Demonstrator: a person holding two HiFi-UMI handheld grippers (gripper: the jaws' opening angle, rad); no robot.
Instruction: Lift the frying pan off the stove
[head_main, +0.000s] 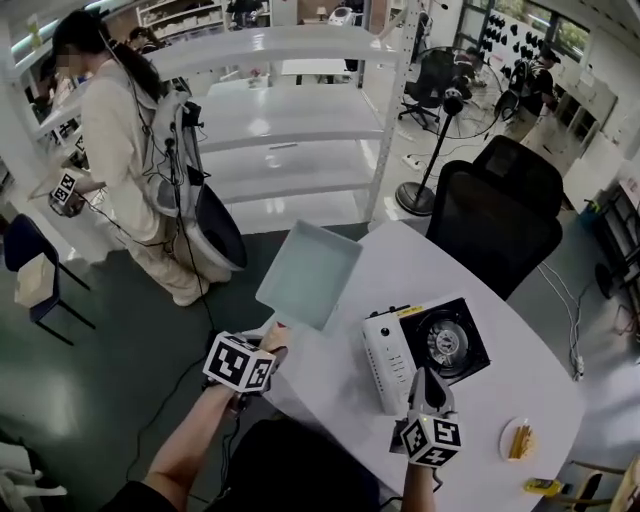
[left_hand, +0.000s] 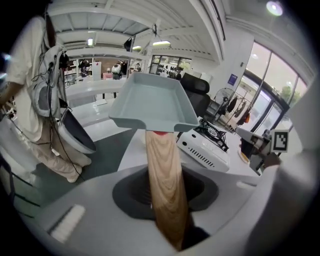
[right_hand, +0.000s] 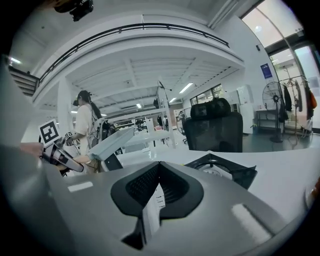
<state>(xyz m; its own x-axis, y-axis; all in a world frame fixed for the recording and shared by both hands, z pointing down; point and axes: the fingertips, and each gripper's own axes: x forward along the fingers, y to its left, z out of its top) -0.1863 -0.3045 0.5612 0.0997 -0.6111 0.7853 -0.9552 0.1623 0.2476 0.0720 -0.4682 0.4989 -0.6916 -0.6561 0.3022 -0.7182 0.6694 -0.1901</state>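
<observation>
Our left gripper (head_main: 272, 340) clamped the wooden handle (left_hand: 162, 170) of the square pale-blue frying pan (head_main: 308, 262), raised left of the white gas stove (head_main: 392, 358), whose edge our right gripper (head_main: 425, 380) pinched.

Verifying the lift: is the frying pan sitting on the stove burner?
No, in the head view the frying pan is held up by the left gripper, apart from the stove, whose burner is bare.

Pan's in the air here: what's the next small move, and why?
Probably lower the pan onto the bare table beside the stove: the left tongs grip its wooden handle, it hangs clear of the burner, and the right tongs pinch the stove's corner.
</observation>
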